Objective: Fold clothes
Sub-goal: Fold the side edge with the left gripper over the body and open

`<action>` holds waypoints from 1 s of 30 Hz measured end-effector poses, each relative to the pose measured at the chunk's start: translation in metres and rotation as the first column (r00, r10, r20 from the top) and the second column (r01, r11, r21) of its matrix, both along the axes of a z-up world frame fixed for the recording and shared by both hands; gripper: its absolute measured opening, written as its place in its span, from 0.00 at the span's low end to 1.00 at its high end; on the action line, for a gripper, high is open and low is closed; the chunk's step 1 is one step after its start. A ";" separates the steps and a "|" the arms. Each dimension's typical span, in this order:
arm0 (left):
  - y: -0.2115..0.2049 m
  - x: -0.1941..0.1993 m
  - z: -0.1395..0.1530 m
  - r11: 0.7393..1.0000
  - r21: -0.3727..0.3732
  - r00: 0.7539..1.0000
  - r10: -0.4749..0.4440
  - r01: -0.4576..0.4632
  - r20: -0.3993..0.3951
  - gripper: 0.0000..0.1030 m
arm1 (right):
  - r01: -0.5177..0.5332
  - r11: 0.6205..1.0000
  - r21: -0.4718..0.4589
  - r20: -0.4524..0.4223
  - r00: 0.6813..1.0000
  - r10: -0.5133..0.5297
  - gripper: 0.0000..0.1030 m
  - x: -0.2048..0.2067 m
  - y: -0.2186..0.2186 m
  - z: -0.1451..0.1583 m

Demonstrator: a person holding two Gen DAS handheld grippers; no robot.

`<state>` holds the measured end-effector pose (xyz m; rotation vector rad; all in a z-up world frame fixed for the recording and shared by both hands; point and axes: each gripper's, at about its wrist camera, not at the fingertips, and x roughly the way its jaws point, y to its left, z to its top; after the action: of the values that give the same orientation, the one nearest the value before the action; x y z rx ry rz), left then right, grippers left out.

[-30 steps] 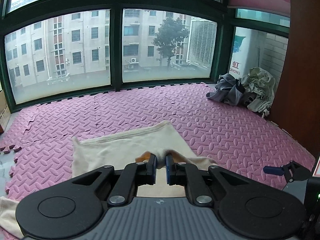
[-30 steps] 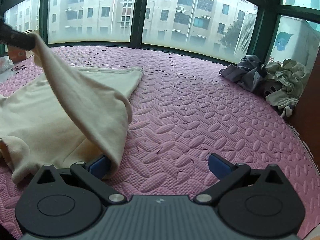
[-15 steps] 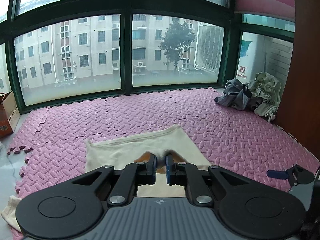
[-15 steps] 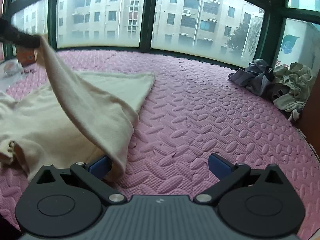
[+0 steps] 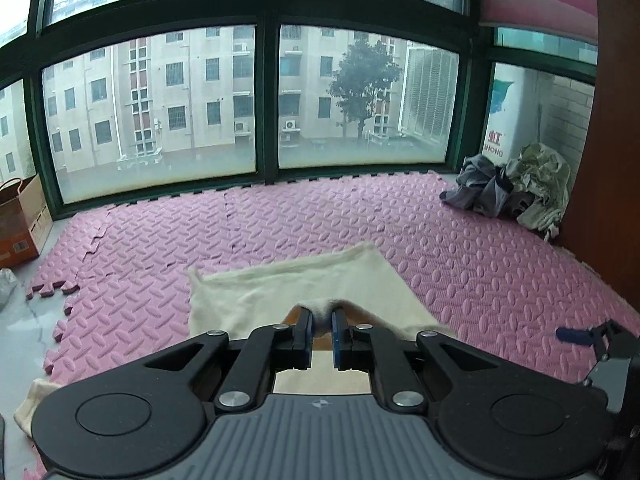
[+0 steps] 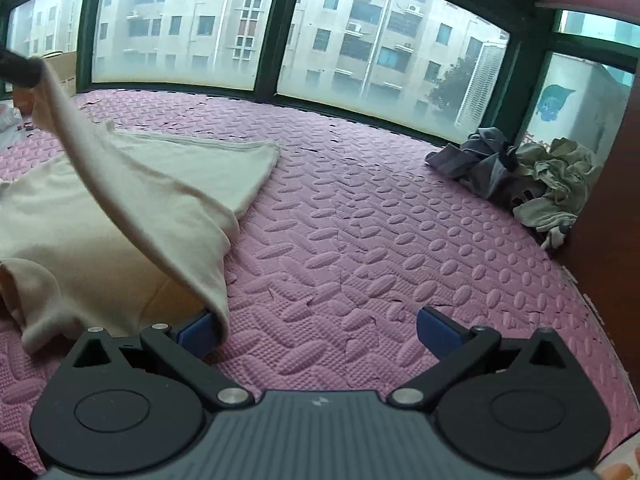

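- The cream garment (image 5: 304, 284) runs under the left gripper (image 5: 322, 334); its near part is hidden by the gripper's body.
- In the right wrist view the garment's left side is cut by the picture's edge.
- The cardboard box (image 5: 20, 220) at the pink mat's (image 5: 460, 264) far left corner is cropped.
- The pile of clothes (image 6: 516, 172) is too crumpled to tell items apart.

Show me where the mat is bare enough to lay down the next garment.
The widest free patch of the pink mat lies between the cream garment and the heap of clothes, reaching up to the window. The right corner by the heap is crowded; the left side is covered by the garment.
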<state>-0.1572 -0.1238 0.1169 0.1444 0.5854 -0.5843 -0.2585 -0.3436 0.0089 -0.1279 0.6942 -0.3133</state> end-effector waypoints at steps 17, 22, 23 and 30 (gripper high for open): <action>0.016 0.001 -0.048 0.994 0.102 0.993 0.042 -0.030 -0.113 0.10 | -0.028 1.000 -0.005 -0.010 1.000 0.028 1.00 -0.002 -0.004 -0.002; 0.016 0.003 -0.055 0.993 0.111 0.991 0.048 -0.034 -0.126 0.10 | -0.035 0.999 -0.012 -0.014 0.999 0.035 1.00 -0.002 -0.003 -0.002; 0.016 0.003 -0.057 0.993 0.113 0.990 0.050 -0.035 -0.129 0.10 | -0.036 0.999 -0.011 -0.014 0.999 0.036 1.00 -0.002 -0.003 -0.002; 0.016 0.007 -0.067 0.991 0.127 0.986 0.060 -0.041 -0.157 0.11 | -0.055 0.998 0.011 -0.023 0.998 0.055 1.00 -0.003 -0.006 0.000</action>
<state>-0.1502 -0.1083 0.0495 0.1999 0.7801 -0.5132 -0.2618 -0.3492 0.0085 -0.1408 0.7144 -0.2562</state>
